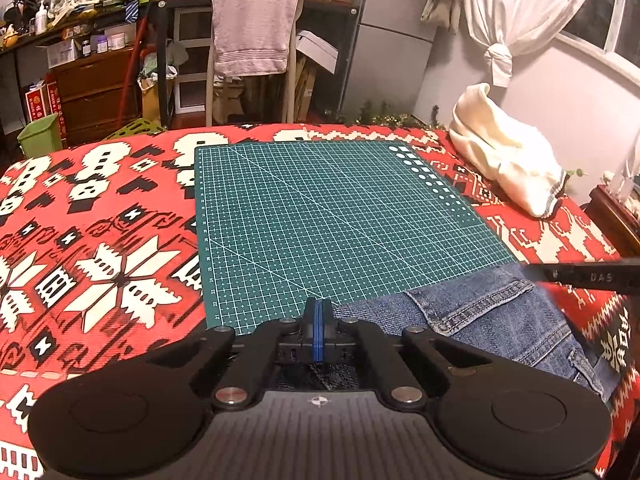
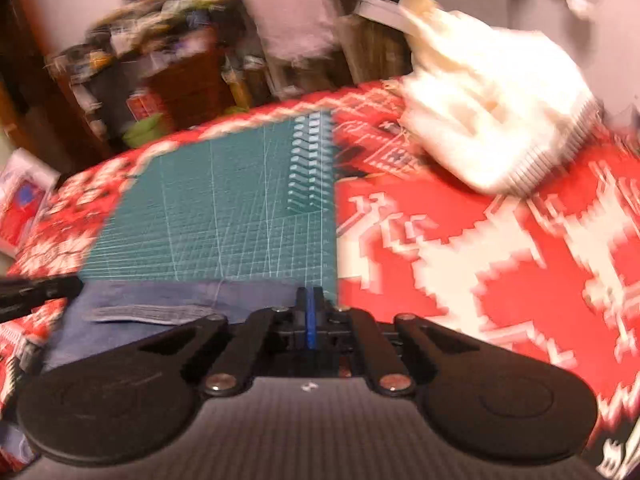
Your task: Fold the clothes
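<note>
Here, both grippers pinch the near edge of the denim jeans on the table.

The left gripper has its blue-padded fingers pressed together on the denim's left corner; the right gripper is likewise clamped on the fabric in its blurred view. The jeans lie over the near right corner of the green cutting mat, which rests on a red patterned tablecloth. A cream garment sits crumpled at the far right, well apart.
</note>
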Demonstrator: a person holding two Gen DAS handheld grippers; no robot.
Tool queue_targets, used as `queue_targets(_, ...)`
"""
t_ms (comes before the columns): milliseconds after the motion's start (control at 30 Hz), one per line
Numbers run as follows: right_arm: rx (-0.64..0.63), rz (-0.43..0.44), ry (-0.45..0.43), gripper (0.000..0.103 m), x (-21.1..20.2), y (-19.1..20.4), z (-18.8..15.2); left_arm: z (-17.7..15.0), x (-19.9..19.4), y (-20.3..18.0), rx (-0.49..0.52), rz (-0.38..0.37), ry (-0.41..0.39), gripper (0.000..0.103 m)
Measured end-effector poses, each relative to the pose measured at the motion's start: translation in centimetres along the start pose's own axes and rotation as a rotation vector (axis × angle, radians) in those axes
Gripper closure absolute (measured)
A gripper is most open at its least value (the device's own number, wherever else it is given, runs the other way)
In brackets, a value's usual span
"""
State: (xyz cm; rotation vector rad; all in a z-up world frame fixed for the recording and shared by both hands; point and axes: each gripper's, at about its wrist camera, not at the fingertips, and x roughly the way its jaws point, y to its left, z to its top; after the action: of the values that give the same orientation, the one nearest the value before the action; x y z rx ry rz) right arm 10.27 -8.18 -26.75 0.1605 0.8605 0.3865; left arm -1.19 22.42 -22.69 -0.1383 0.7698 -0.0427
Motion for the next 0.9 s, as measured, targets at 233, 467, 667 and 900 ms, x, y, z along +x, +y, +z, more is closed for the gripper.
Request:
queue_targets(233, -0.066, 0.038, -0.059, 0.103, -2.5, 1.4, 0.7, 0.5, -0.1, 0.1, -0.009, -0.011, 0.021, 0.103)
queue_targets(467, -0.184, 0.092, -0.029, 0.096, -2.8, 6.0, -0.6, 2.0, -2.1, -1.5, -0.010, -0.058, -0.011, 0.103)
queue_targets(667, -0.183, 0.073, 0.005, 0.098, -2.2, 5.8, -2.3, -0.5, -1.2, -4.5, 0.063, -0.073, 0.047, 0.103)
queue_targets(900, -0.196, 0.066, -0.017, 0.102, -2.5, 4.2, -3.4, -2.5, -1.7, -3.3, 0.104, -0.061, 0.016, 0.101)
